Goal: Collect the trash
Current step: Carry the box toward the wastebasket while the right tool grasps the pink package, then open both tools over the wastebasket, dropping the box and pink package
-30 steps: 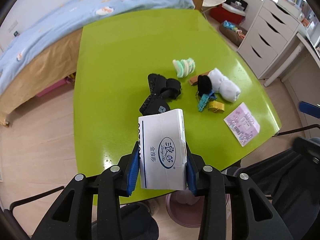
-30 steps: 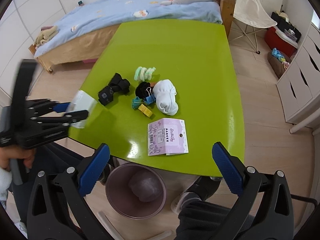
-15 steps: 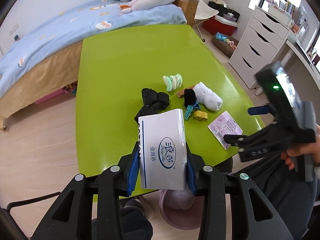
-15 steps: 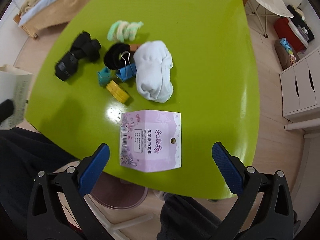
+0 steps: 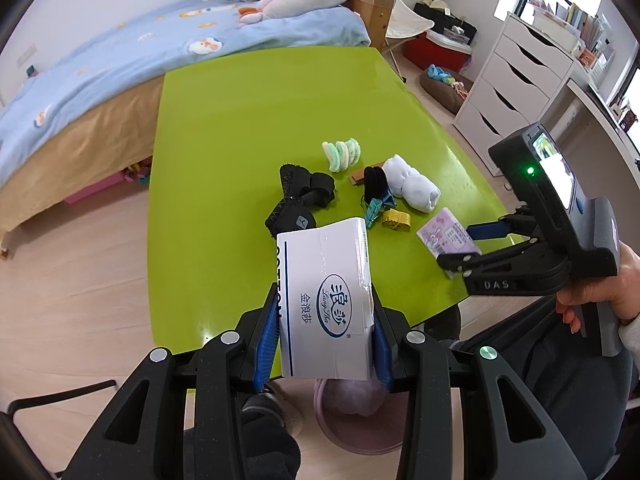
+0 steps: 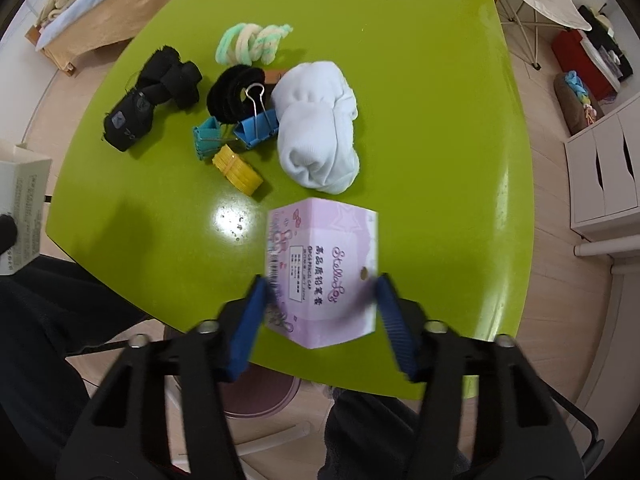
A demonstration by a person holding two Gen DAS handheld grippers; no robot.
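My left gripper point(image 5: 325, 338) is shut on a white box point(image 5: 325, 300) with a blue logo and holds it above the near edge of the green table point(image 5: 224, 152), over a pink bin point(image 5: 352, 420) on the floor. My right gripper point(image 6: 320, 312) has its blue pads on both sides of a pink paper card point(image 6: 324, 268) that lies at the table's near edge; the jaws are closing and blurred. That card point(image 5: 446, 234) and the right gripper point(image 5: 472, 246) also show in the left wrist view. The white box point(image 6: 22, 204) shows at the left edge of the right wrist view.
On the table lie black socks point(image 6: 148, 96), a white sock bundle point(image 6: 316, 136), pastel hair ties point(image 6: 252, 42), blue binder clips point(image 6: 256, 128) and a yellow clip point(image 6: 236, 170). The pink bin point(image 6: 260, 400) stands under the table edge. A bed point(image 5: 100, 64) and white drawers point(image 5: 516, 80) stand behind.
My right gripper has moved down to the pink card and narrowed its jaws around it. My left gripper has stayed shut on the white box, with its view tilted up.
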